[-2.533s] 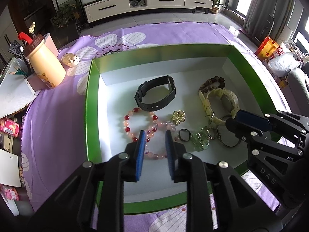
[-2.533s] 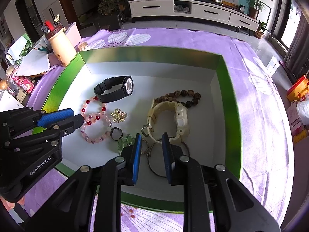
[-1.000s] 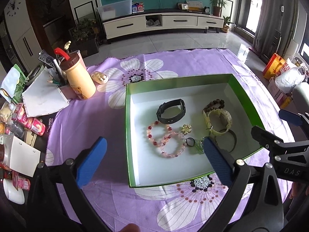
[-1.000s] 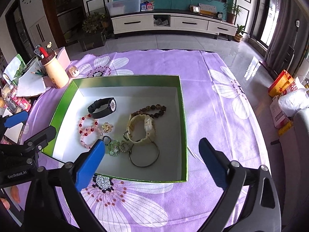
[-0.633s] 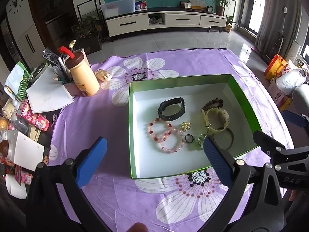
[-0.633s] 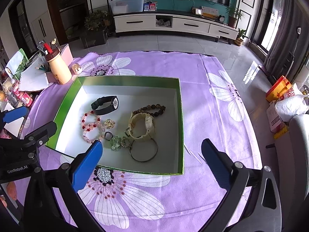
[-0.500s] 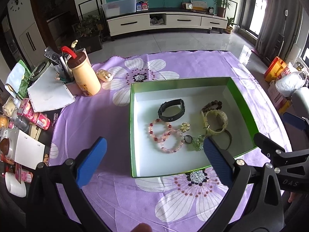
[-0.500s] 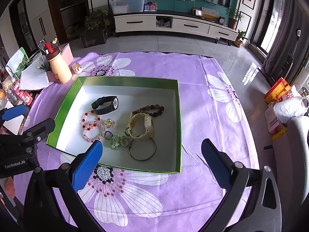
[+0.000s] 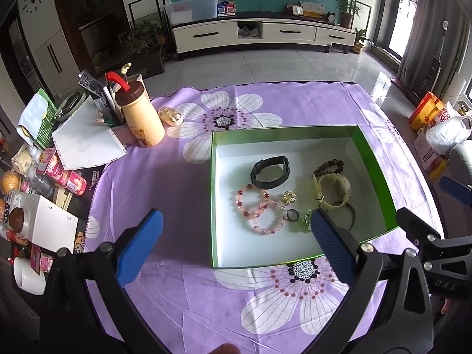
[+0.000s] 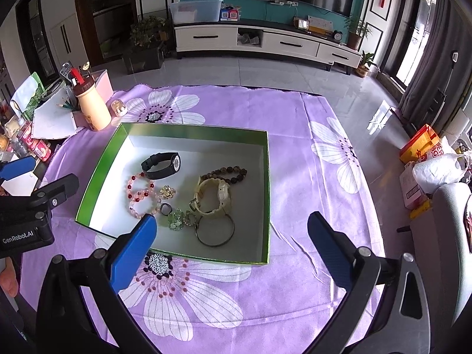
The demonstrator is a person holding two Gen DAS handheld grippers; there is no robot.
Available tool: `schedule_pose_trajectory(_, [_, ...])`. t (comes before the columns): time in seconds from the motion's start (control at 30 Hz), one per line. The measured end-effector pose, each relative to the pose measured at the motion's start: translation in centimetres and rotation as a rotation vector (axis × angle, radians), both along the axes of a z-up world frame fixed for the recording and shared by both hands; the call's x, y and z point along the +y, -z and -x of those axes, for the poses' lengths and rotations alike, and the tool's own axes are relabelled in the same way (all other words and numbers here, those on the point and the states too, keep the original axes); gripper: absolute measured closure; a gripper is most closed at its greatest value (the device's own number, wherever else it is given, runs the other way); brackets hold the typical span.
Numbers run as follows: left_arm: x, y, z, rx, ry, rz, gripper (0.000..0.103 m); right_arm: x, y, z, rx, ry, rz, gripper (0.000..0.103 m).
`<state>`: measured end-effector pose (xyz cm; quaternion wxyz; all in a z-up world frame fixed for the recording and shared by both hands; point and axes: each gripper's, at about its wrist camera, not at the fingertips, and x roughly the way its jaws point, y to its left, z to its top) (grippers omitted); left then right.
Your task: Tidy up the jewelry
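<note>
Both grippers' fingers (image 9: pixel 138 247) (image 10: pixel 132 250) spread wide, empty, above the jewelry box (image 10: pixel 268 194)

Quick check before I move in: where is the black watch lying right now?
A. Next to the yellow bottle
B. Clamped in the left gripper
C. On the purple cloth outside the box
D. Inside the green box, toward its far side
D. The black watch lies on the white floor of the green box, beyond the bead bracelets; both the left gripper and the right gripper are open and empty.
</note>
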<state>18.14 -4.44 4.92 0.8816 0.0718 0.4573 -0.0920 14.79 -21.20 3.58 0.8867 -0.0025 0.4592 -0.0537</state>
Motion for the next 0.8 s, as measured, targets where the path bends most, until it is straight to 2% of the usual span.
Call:
schedule_pose_trajectory(0.5, [0.5, 1.4, -0.6, 0.03, -0.023, 0.004, 0.002, 0.0, 1.8, -0.9, 0.034, 0.012, -0.007, 0.001])
schedule_pose_trajectory(0.8, [0.9, 1.5, -0.9, 0.043, -0.031, 0.012, 0.002, 0.3, 1.8, -1.1, 0.031, 0.006, -0.011, 0.001])
